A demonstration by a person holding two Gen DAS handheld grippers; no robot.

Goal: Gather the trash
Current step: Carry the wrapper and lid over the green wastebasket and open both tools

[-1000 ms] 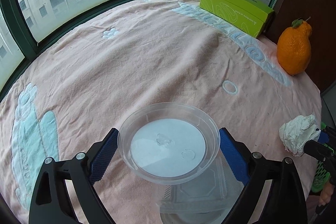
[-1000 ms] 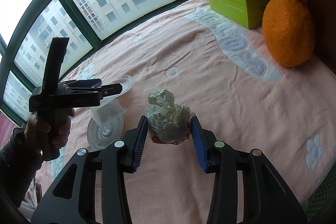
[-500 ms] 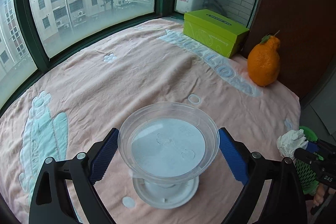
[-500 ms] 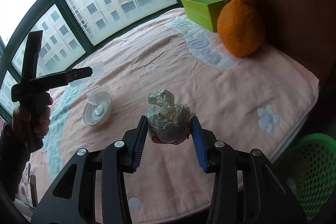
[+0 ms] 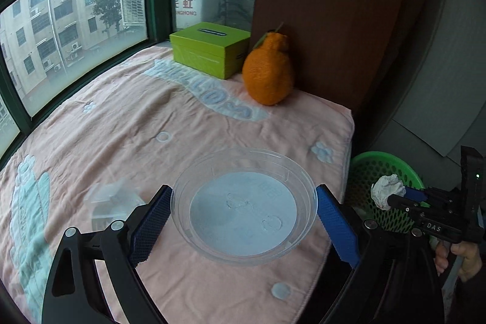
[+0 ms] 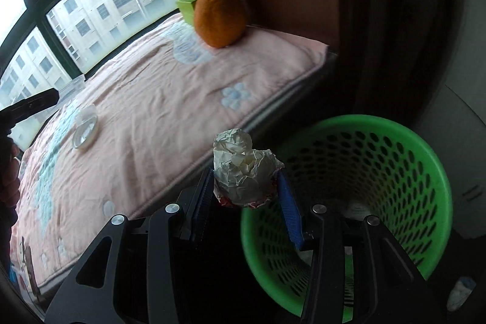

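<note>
Only your right wrist view shows inside the green basket [image 6: 425,160]. Your right claw [image 6: 247,196] tilts down by its rim, clenched on the crumpled paper ball [image 6: 243,169]. Your left claw [image 5: 243,220] grips the clear plastic bowl [image 5: 243,202] above the blanket's [image 5: 121,117] near edge.

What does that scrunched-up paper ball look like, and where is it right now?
The crumpled paper ball is whitish-grey and full of sharp wrinkles, with a small knob on top and a bit of red showing at its underside. It looks like thin, light paper. The right gripper squeezes it between blue ridged pads, one on each side, so it sits upright above the fingers. It is held in the air, off the pink blanket, at the rim of the green basket. The left camera also shows it over that basket.
</note>
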